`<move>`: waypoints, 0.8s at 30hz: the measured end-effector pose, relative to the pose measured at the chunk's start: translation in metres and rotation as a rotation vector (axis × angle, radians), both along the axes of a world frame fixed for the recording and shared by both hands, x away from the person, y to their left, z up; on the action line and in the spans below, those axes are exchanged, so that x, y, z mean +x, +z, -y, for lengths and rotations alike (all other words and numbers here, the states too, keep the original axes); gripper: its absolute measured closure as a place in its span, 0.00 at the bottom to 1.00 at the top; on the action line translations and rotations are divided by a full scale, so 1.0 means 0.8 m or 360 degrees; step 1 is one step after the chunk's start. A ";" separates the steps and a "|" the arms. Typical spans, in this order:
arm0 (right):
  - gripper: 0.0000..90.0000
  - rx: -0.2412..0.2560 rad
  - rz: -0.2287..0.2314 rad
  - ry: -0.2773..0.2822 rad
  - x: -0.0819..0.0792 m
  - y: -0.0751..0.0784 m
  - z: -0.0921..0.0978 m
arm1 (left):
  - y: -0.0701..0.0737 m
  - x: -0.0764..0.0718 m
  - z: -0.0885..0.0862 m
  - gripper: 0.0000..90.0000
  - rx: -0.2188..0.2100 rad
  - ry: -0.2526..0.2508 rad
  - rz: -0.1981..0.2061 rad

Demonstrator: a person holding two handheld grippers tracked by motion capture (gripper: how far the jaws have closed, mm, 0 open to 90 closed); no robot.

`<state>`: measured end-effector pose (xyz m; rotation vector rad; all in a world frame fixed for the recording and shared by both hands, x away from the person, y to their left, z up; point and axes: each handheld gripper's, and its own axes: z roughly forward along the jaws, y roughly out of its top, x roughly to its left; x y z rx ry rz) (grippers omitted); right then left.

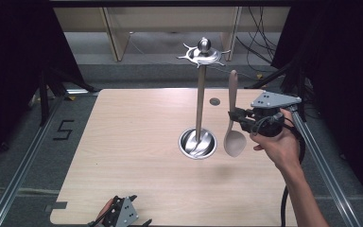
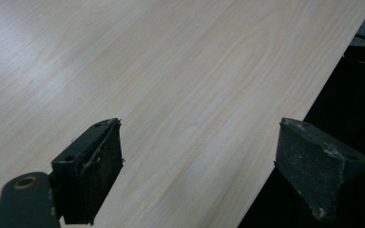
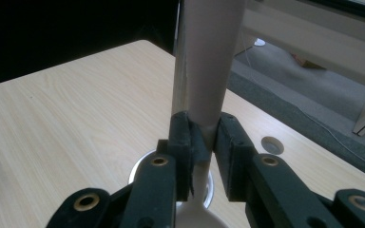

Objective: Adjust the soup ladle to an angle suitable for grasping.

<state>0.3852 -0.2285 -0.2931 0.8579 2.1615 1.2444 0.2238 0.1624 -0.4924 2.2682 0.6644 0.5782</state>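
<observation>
Currently, the right gripper (image 1: 238,118) holds a spoon (image 1: 233,124) upright above the table (image 1: 137,142), just right of the utensil stand (image 1: 199,94). In the right gripper view, the jaws are closed narrow on the spoon handle (image 3: 208,80), clamping it at the lower part of the handle, just above the bowl.

Progress, as judged from the scene: the work in hand appears to be hanging the spoon on the stand. The pick-up is done, since the spoon is lifted clear of the table. The hanging step is not yet done: the handle tip sits below and to the right of the stand's top ring of hooks (image 1: 202,54), apart from it. What remains is raising the spoon to hook height, engaging a hook, and releasing.

Spoon description: pale beige, matte, with an oval bowl pointing down and a long flat handle pointing up. Whether the handle tip has a hanging hole cannot be told.

Stand description: a polished metal post rising from a round dish base (image 1: 197,143) near the table's middle, topped by a ball knob and radiating hooks. No utensils hang on it.

The left gripper (image 1: 123,218) rests at the near edge of the table, jaws wide apart and holding nothing.
</observation>
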 end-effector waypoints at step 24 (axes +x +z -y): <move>0.87 -0.0063 -0.0045 0.0009 0.021 0.018 -0.013 | 0.001 -0.001 0.000 0.17 -0.0015 -0.0019 -0.0020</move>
